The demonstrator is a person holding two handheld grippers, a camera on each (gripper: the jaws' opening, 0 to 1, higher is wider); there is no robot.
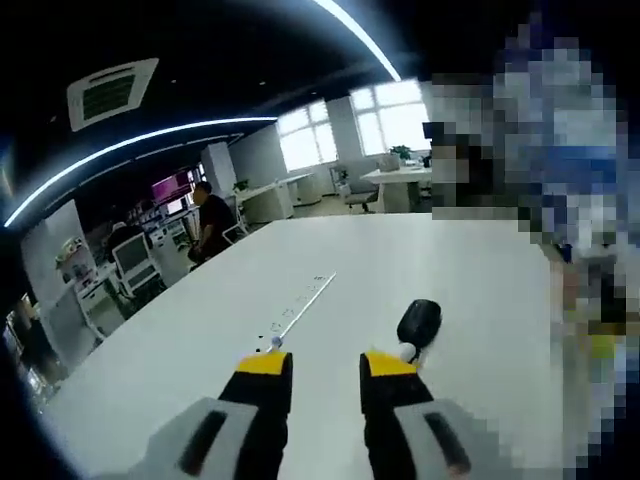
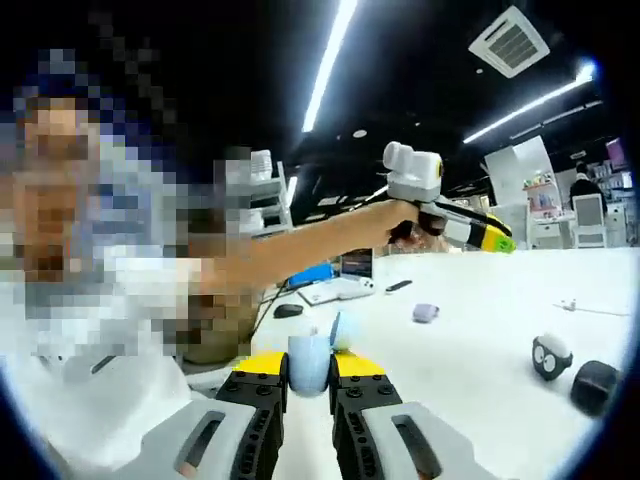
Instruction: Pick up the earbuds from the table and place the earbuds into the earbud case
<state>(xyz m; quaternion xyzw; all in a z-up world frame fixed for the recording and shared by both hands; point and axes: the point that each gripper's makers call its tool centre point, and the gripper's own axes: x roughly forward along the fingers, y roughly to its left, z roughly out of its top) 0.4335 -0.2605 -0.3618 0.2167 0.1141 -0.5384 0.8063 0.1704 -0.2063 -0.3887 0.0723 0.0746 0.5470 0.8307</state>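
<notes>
- Tongs of the left gripper [image 1: 326, 368], yellow-tipped, stand apart and empty above the white table [image 1: 480, 270], as the left gripper view shows.
- Left of them, a thin white cable [image 1: 305, 308] runs away across the tabletop.
- Just beyond the right jaw lies a black oval shell [image 1: 419, 322] with a small white piece [image 1: 407, 351] at its near end, likely an earbud, though it is too small to be sure.
- To take it cleanly, the open jaws should swing right, straddle the white piece alone and close gently, leaving the shell where it lies.
- In the right gripper view, the right gripper [image 2: 309, 368] is clamped on a pale blue rounded plastic case [image 2: 307, 364], probably the earbud case; whether anything sits inside cannot be told.
- Further right on the table rest a small lilac pod [image 2: 425, 312], then a black rounded piece with two white spots [image 2: 550, 356] beside a plain black round piece [image 2: 595, 386]; the spots may be earbuds seated in it.
- Above them a hand [image 2: 405, 228] holds the left gripper aloft.
</notes>
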